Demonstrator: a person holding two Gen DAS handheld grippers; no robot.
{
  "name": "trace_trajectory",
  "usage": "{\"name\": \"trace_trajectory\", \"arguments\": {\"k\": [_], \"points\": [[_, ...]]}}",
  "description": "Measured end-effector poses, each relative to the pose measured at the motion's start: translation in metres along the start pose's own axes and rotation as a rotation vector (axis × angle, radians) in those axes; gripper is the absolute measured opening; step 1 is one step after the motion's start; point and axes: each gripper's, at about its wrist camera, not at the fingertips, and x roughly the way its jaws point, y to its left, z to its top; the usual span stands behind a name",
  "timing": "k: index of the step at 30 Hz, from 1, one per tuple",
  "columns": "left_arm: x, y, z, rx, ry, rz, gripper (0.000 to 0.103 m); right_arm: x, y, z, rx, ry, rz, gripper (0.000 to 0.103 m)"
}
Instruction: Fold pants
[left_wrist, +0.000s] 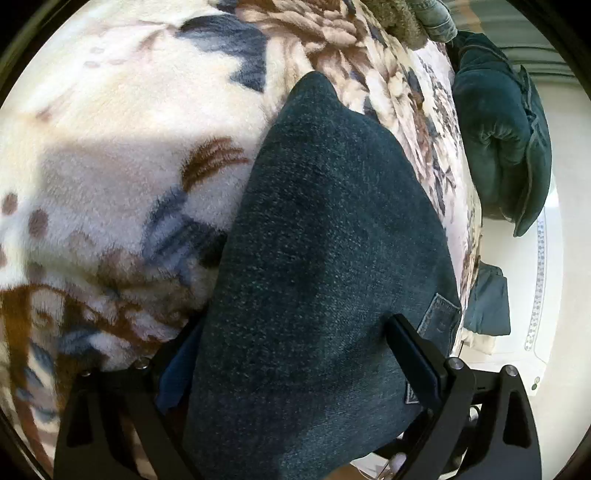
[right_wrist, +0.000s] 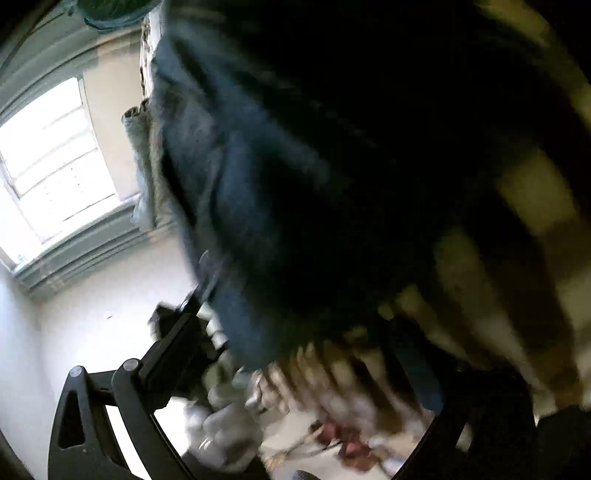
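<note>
1. Pants (left_wrist: 317, 236), dark blue-green denim, lie in a folded strip on the floral blanket (left_wrist: 110, 147), which serves as the landmark: the strip runs from the near edge of the blanket, where the left gripper is, away toward the blanket's far patterned end, narrowing to a rounded tip.
2. Handling, as a judgement: the denim looks thick and fairly heavy for cloth, soft enough to drape but stiff enough to hold a crease. It should not slip on the fleecy blanket. Nothing about it is fragile.
3. Where to take hold: the two near corners of the strip, by the stitched pocket (left_wrist: 439, 317) at the blanket's near edge, look like the best grip for carrying that end over onto the far tip.
4. Left gripper (left_wrist: 288, 365): its jaws stand wide apart, one on each side of the near end of the pants. The cloth lies between them, but the pads do not appear to press it, so nothing is held.
5. Right gripper (right_wrist: 295, 354): the view is dark and smeared. Its jaws also stand spread wide, with blue cloth of the pants (right_wrist: 236, 206) close in front and the blanket's pattern below. I see no grip on anything.
</note>
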Motion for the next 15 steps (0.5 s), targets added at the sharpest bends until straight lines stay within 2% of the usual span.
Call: {"name": "trace_trajectory", "arguments": {"k": [2,4,8,11,13,15], "points": [[0.000,0.000,0.000,0.000,0.005,0.002,0.097,-0.005,0.004,0.002,0.031,-0.062,0.031,0.102],[0.001,0.000,0.001,0.001,0.009,0.001,0.097,-0.014,0.019,-0.002,0.010,-0.116,0.042,0.102],[0.002,0.000,0.003,0.007,0.016,-0.005,0.097,-0.024,0.042,-0.013,-0.085,-0.144,0.011,0.102],[0.003,0.000,0.004,0.011,0.020,-0.008,0.097,-0.034,0.064,-0.007,-0.134,-0.155,0.039,0.101],[0.003,0.001,0.004,0.011,0.020,-0.007,0.097,-0.027,0.061,0.002,-0.140,-0.126,-0.038,0.101],[0.004,0.002,0.004,0.007,0.018,-0.002,0.097,-0.016,0.040,0.012,-0.070,-0.102,-0.096,0.099]]}}
